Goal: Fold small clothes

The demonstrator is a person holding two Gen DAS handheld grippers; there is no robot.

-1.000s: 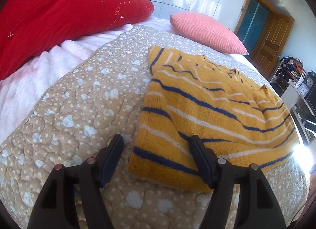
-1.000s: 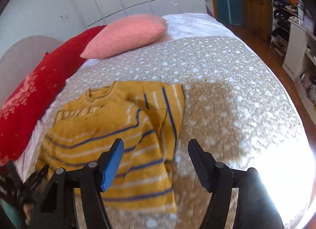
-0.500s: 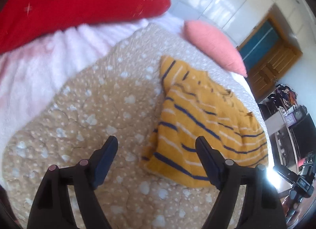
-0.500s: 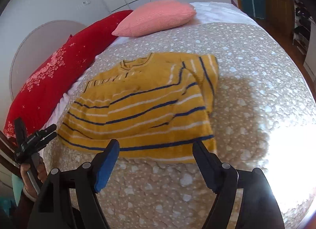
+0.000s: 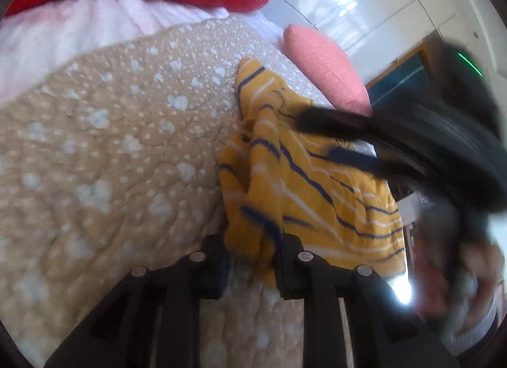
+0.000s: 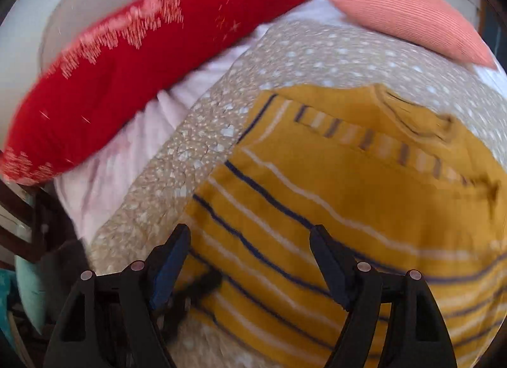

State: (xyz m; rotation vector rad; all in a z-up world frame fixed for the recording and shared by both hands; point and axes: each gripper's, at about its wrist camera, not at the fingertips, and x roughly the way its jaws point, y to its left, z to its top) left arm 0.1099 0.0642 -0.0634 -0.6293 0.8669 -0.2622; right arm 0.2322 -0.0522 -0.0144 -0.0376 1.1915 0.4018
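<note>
Quilted bedspread (image 5: pixel 120 152) carries the yellow striped sweater (image 6: pixel 332 203), soft, floppy knit: left claw (image 5: pixel 250 260) clamped on its near-left hem corner, right claw (image 6: pixel 250 260) spread apart over the hem w/ nothing held.

One striped sweater (image 6: pixel 348 209) ahead of the right claw (image 6: pixel 250 260); two pillows beyond it, one red (image 6: pixel 142 60), one pink (image 6: pixel 408 13); one spotted quilt (image 5: pixel 111 146) under the left claw (image 5: pixel 250 260); two claws in all.
</note>
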